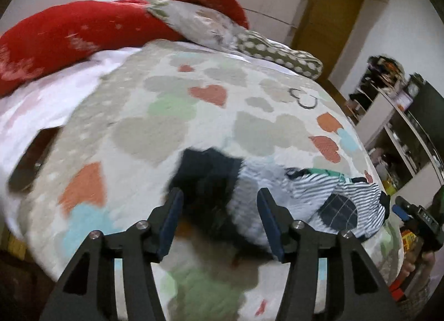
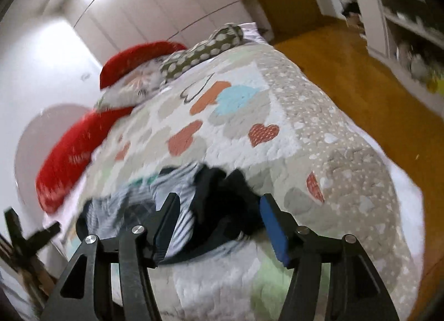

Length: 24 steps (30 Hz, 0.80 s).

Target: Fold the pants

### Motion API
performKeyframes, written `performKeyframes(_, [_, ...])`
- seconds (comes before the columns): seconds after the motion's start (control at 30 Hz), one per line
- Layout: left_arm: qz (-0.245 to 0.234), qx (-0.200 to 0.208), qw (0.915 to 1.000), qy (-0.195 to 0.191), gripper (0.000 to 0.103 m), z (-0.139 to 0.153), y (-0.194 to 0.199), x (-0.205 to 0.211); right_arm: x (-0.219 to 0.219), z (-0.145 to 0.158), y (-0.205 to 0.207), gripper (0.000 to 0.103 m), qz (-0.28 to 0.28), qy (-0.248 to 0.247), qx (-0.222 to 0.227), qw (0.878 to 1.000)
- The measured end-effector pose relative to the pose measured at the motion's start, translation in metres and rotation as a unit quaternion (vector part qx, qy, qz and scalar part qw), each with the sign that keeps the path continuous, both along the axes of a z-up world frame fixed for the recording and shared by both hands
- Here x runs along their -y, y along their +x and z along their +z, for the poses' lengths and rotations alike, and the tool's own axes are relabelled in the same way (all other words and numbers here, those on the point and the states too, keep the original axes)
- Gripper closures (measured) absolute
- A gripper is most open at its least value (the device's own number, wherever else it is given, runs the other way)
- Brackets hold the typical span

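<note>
**Soft indoor light, heavy motion blur**

Both fisheye views were evenly and fairly brightly lit, with no hard shadows on the bedspread point(image 1: 172, 132). In the right wrist view the glossy wardrobe doors point(image 2: 155, 7) carried a white glare at the upper left. Motion smear softened the pile of clothes point(image 1: 249, 190) and the shelves point(image 2: 402, 10). Straight lines bowed strongly towards the edges, and the corners fell into black vignette. Only the tool fingers point(image 1: 173, 218) stayed sharp.

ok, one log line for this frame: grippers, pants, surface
left gripper: open, empty | right gripper: open, empty | pants: bunched heap, not folded flat | surface: heart-print quilt on bed | frames: motion-blurred
</note>
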State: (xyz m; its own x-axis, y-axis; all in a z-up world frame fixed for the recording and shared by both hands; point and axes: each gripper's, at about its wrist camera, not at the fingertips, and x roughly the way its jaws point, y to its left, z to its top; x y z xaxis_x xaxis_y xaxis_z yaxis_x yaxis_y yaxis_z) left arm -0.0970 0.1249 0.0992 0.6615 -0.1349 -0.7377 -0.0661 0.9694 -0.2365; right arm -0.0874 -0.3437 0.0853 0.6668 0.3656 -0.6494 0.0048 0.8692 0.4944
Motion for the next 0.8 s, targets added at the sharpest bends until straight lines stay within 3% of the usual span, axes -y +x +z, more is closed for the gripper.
performKeyframes(0.07, [0.002,-0.011,0.9999,0.002,0.049,-0.013,0.023,0.006,0.001,-0.008,0.011,0.038,-0.009,0.008,-0.007,1.000])
performKeyframes(0.17, [0.046,-0.032,0.9974,0.045,0.049,-0.037,0.051,0.002,-0.011,-0.024,0.031,0.038,0.003,0.029,-0.033,0.999])
performKeyframes(0.27, [0.080,-0.064,0.9939,0.041,0.048,-0.061,0.059,-0.015,-0.032,-0.031,0.035,0.037,0.020,0.013,-0.038,0.999])
performKeyframes(0.3, [0.085,-0.072,0.9935,0.022,0.044,-0.068,0.058,-0.021,-0.040,-0.034,0.037,0.041,0.040,-0.001,-0.048,0.998])
performKeyframes(0.33, [0.090,-0.072,0.9934,0.005,0.042,-0.073,0.056,-0.026,-0.046,-0.034,0.038,0.068,0.053,-0.011,-0.049,0.997])
performKeyframes(0.37, [0.092,-0.065,0.9936,-0.003,0.042,-0.074,0.053,-0.028,-0.048,-0.035,0.040,0.082,0.069,-0.006,-0.054,0.996])
performKeyframes(0.5, [0.092,-0.068,0.9933,0.015,0.040,-0.071,0.053,-0.021,-0.026,-0.023,0.040,0.086,0.034,0.002,-0.039,0.999])
performKeyframes(0.67, [0.103,-0.063,0.9924,0.022,0.032,-0.078,0.052,-0.016,0.002,-0.028,0.048,0.087,-0.012,0.018,-0.054,0.998])
performKeyframes(0.73, [0.092,-0.069,0.9923,0.043,0.032,-0.074,0.053,-0.012,0.004,-0.040,0.052,0.079,-0.020,0.018,-0.070,0.997])
performKeyframes(0.8, [0.094,-0.081,0.9914,0.040,0.032,-0.063,0.048,-0.014,0.008,-0.045,0.049,0.071,-0.029,0.028,-0.063,0.997])
